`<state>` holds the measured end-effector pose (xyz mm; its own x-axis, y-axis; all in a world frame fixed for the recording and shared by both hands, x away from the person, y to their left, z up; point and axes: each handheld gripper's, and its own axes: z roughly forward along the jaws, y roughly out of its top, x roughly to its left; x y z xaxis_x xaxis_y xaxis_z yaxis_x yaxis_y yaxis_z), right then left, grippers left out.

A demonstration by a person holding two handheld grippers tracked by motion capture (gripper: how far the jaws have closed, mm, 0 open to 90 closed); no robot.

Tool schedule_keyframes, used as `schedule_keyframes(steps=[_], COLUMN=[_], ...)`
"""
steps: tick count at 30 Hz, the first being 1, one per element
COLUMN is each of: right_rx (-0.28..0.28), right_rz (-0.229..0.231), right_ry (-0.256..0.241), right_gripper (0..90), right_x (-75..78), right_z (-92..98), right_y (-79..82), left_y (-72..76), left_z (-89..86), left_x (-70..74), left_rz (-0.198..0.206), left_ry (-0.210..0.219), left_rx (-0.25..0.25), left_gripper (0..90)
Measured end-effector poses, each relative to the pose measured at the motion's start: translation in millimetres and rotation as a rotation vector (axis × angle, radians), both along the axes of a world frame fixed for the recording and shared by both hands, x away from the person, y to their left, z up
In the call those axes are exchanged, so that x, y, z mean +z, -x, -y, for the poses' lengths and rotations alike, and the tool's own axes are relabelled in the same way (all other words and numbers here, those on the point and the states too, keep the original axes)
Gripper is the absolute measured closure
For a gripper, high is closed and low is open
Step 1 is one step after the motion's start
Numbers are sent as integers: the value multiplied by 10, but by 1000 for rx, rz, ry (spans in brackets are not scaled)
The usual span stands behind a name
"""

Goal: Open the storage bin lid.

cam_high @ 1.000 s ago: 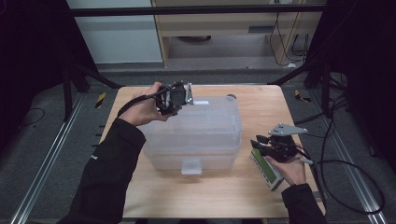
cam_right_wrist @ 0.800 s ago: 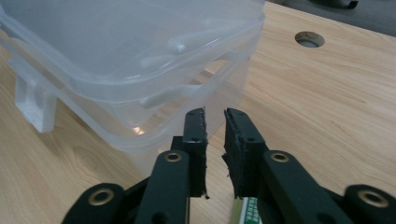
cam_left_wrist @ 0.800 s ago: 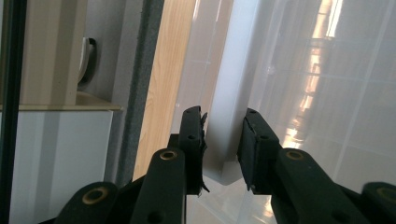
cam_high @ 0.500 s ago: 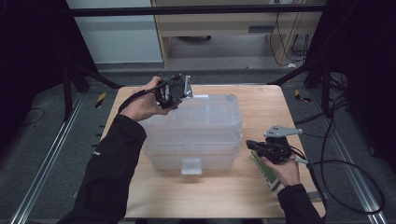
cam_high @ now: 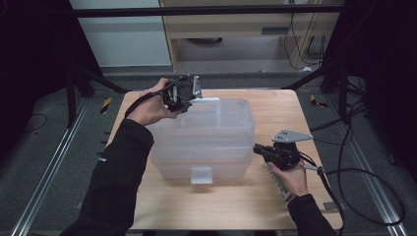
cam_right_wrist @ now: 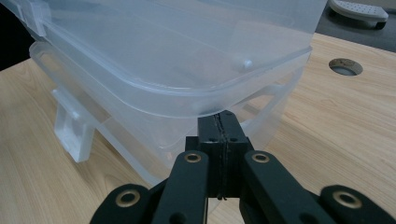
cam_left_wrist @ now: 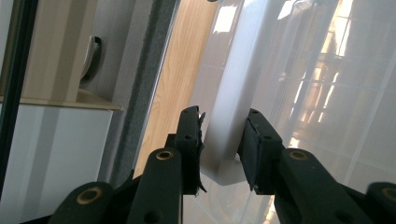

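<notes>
Wooden bench (cam_high: 275,201), clear plastic lidded storage box (cam_high: 206,147): we lift its lid.
Left gripper (cam_left_wrist: 223,140) fingers straddle, unclamped, the white lid rim (cam_left_wrist: 233,88); right gripper (cam_right_wrist: 223,122), fingers together, props the corner—raise evenly.

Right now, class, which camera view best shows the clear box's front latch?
The right gripper view: the latch hangs from the lid's edge, near and side-on. The high view shows it small, at the front of the box.

High view looks forward-down over the tabletop (cam_high: 275,206) from 6 o'clock. Tool cams sit close against the clear bin (cam_high: 206,132) (shared by all three): left at 11, right at 3.
</notes>
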<state>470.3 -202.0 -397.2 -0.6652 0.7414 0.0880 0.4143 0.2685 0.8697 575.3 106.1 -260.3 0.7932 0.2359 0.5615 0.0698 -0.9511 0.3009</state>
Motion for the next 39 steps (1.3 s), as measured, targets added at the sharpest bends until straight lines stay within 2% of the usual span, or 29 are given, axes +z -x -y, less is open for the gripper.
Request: schedule_keyframes(steps=[2,5,13,15,21,23,27,31,35,39], right_rx=[2,2,3,4,3,3,2,1,1,1], right_rz=[0,-2,-2,-2,-3,-4,-5,-7,-9,-10], right_ry=[11,21,18,19,19,19,20,18,18,20], right_gripper=[900,900,900,900,900,900,900,900,900,900], right_x=[-11,-23,-19,-20,-18,-17,-16,-16,-15,-15], right_z=[-7,-19,-15,-15,-16,-16,-17,-17,-17,-18], right_y=[0,-5,-7,-7,-6,-6,-6,-7,-8,-8], left_y=[14,42,209,270,402,438,508,564,618,673], left_z=[-13,-42,-230,-301,-498,-581,-735,-872,-997,-1108], left_x=[-7,5,107,143,180,186,206,194,149,70], left_rz=[-4,-6,-2,6,23,26,43,57,73,101], left_ry=[10,22,75,130,212,262,342,395,470,571], left_rx=[1,1,7,8,60,68,118,162,204,265], left_gripper=[682,604,543,537,563,581,620,643,669,685])
